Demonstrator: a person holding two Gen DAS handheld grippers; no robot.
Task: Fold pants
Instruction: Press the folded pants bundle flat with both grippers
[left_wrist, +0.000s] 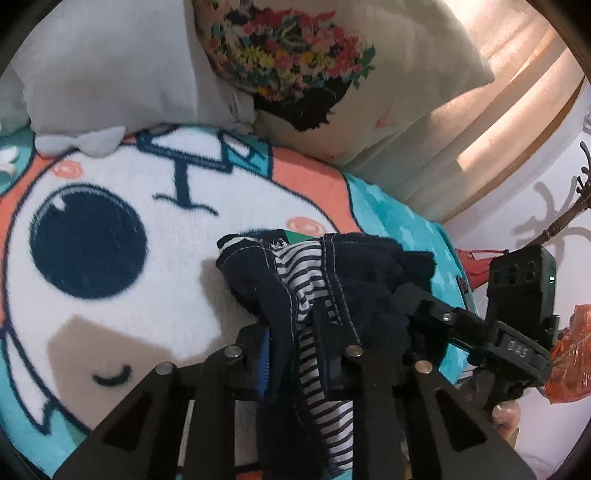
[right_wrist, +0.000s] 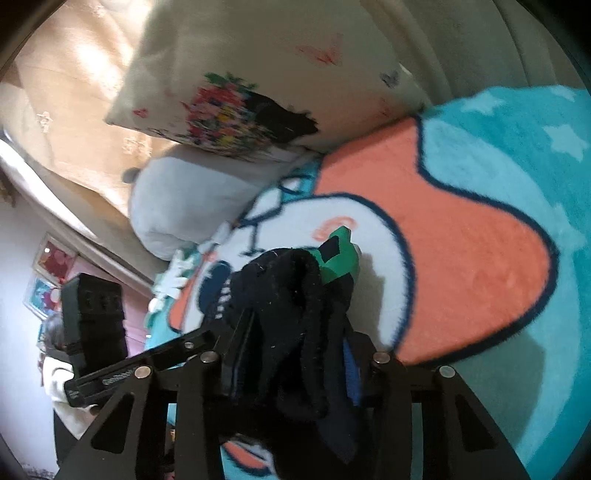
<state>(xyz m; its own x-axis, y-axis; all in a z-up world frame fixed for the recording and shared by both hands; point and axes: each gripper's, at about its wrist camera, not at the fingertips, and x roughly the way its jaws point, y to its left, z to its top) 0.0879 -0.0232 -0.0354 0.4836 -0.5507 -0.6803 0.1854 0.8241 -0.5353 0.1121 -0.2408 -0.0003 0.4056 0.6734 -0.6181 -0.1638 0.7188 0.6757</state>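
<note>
The pants (left_wrist: 332, 280) are dark navy with a black-and-white striped lining and a green patch. They are bunched and lifted above the cartoon blanket (left_wrist: 122, 295). My left gripper (left_wrist: 295, 354) is shut on the waistband edge, and the fabric hangs down between its fingers. My right gripper (right_wrist: 291, 365) is shut on another bunched part of the pants (right_wrist: 291, 295), with the green patch (right_wrist: 340, 254) showing above. The right gripper's body (left_wrist: 517, 332) shows close at the right in the left wrist view; the left gripper's body (right_wrist: 110, 343) shows at the left in the right wrist view.
A fleece blanket (right_wrist: 461, 258) with a big cartoon face covers the bed. A cream pillow with a floral print (left_wrist: 314, 62) and a grey plush cushion (left_wrist: 110, 74) lie at the head. Curtains (left_wrist: 498, 147) hang behind. An orange bag (left_wrist: 572, 354) is at the right.
</note>
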